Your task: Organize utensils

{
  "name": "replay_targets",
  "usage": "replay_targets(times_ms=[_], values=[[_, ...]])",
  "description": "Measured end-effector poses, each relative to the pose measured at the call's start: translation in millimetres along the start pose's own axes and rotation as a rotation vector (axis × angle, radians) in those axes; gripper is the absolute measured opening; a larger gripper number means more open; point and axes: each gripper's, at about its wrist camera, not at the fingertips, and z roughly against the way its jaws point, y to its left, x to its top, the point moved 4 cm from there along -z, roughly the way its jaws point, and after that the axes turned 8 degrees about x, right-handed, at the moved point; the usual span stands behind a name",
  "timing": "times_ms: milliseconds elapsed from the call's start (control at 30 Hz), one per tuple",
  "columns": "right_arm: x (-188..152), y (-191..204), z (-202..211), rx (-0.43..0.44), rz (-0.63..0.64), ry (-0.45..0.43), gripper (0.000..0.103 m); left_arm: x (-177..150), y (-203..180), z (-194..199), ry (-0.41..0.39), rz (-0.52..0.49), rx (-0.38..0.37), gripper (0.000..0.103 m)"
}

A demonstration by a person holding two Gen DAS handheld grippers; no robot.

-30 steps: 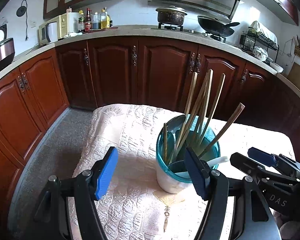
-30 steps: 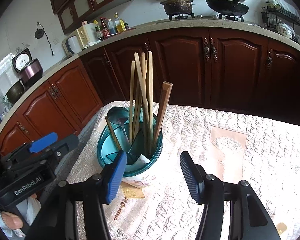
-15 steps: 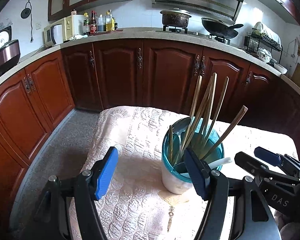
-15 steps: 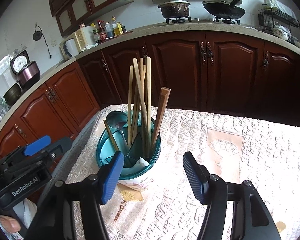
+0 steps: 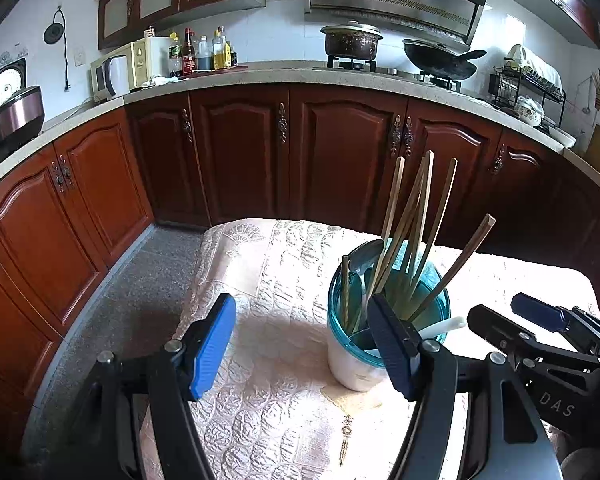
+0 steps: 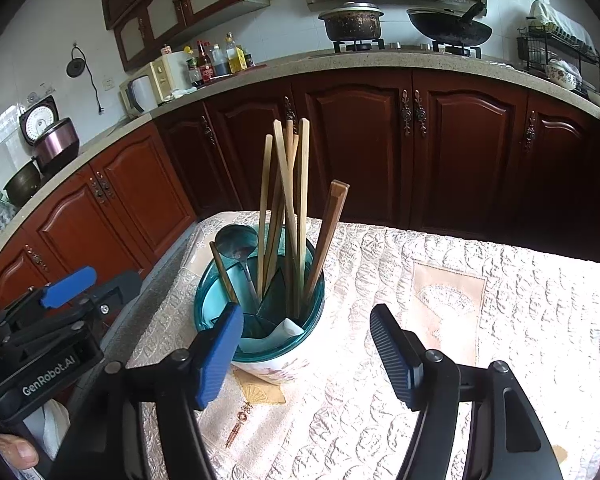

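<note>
The utensil holder (image 6: 260,320), a white cup with a teal divided rim, stands on the quilted tablecloth (image 6: 440,320) near the table's left edge in the right wrist view, closer to the near side than the far one. It holds a bundle of pale chopsticks (image 6: 288,200), a darker brown pair (image 6: 326,236) leaning to the right, a metal spoon (image 6: 236,244) bowl-up at the back left, one short dark stick (image 6: 224,276) and a white spoon (image 5: 444,326) lying low across the front rim.

The chopsticks look light, stiff and smooth, so a single one would probably slip or swivel unless pinched across its upper half, well above the rim. The metal spoon is heavier and slick; its thin stem is the likely place to grip. The white spoon looks ceramic or plastic, I cannot tell which, and may chip if dropped. The holder seems top-heavy with tall sticks in it, so pulling sideways could tip it; lifting straight up seems safer.

The right gripper (image 6: 306,352) hangs over the near edge, pointing down at a slant, its blue left pad just in front of the holder's rim. Its jaws have just been opening and nothing is between them. The left gripper (image 5: 302,346) sits to the holder's left, tilted down likewise, jaws wide apart and empty.
</note>
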Motion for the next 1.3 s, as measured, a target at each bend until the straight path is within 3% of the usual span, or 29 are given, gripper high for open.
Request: replay_targets(times_ms=[1300], values=[[-6.0,-1.2,-7.3,-0.017,-0.005,0.014,0.070,-5.4,-0.3,-5.1,-0.001,-0.016,0.008,0.069]])
